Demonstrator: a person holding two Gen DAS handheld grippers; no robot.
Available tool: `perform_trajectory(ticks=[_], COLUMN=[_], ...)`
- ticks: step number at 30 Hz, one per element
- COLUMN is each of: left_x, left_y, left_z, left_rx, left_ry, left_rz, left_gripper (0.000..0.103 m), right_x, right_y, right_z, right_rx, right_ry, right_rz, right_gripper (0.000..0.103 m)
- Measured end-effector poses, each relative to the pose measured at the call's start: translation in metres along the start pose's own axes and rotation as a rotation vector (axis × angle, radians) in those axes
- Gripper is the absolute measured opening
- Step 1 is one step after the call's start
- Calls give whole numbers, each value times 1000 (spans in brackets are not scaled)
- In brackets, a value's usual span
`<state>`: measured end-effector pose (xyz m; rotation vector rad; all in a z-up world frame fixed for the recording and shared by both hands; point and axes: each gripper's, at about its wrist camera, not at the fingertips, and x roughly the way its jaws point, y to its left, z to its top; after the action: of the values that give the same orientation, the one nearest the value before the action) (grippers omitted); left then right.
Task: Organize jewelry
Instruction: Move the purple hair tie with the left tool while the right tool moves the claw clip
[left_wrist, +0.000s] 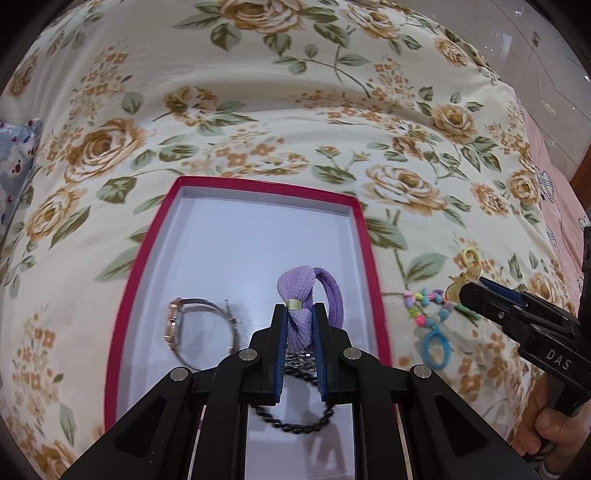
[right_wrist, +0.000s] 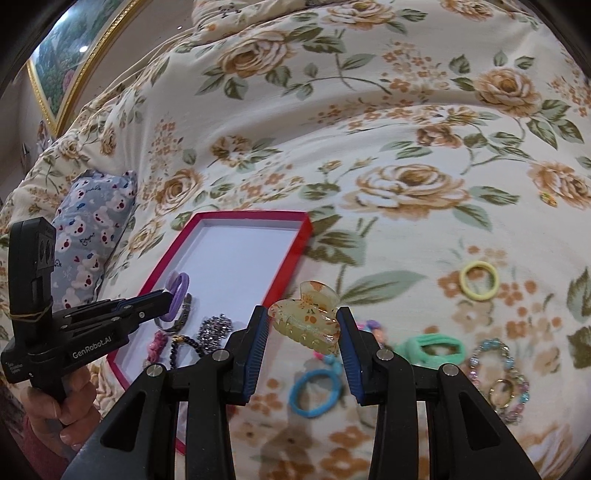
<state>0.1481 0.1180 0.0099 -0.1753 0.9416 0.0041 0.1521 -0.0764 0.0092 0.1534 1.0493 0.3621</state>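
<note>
Only the right view shows the right gripper (right_wrist: 302, 330) clamping the hair claw (right_wrist: 304, 317); left gripper (left_wrist: 298, 325) pinches the purple tie (left_wrist: 301, 295).

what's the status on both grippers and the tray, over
Left gripper shut on purple hair tie, over red tray. Right gripper holding yellow hair claw above the bedspread. Watch and black bead bracelet already in tray; path unblocked.

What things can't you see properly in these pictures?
- Black bead bracelet: left wrist view, upper part hidden behind the left tool.
- Pink beaded piece in the red box: right wrist view, partly behind the right tool; type unclear.
- Colourful bead string: left wrist view, too small to identify.
- Whether the right tool's fingers touch the yellow hair claw: unclear.
</note>
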Motion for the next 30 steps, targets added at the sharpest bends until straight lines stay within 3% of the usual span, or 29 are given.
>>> perform_trajectory(ticks=[17,30], left_x=[18,65], left_y=[40,58], left_z=[22,45], left_rx=[-41,-37], left_ry=[4,59], left_rz=[63,102], left_gripper=[12,13], right_x=[41,87], right_y=[50,73], right_z=[18,21], right_rx=[-85,-134], right_ry=[30,91], right_rz=[85,110], right_gripper=[38,38])
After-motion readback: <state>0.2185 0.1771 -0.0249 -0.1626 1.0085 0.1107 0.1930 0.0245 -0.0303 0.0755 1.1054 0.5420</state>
